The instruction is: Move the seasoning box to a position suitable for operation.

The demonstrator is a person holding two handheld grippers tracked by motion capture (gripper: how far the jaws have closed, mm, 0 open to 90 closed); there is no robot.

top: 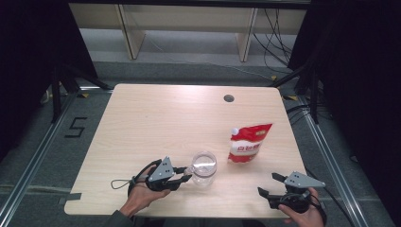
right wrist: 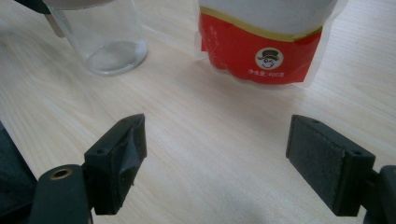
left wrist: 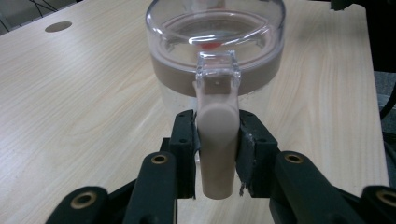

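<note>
One jar (top: 204,167), one pouch (top: 247,143), two tools.

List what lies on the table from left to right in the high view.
Left tongs → clear jar → red and white pouch → right tongs.
</note>
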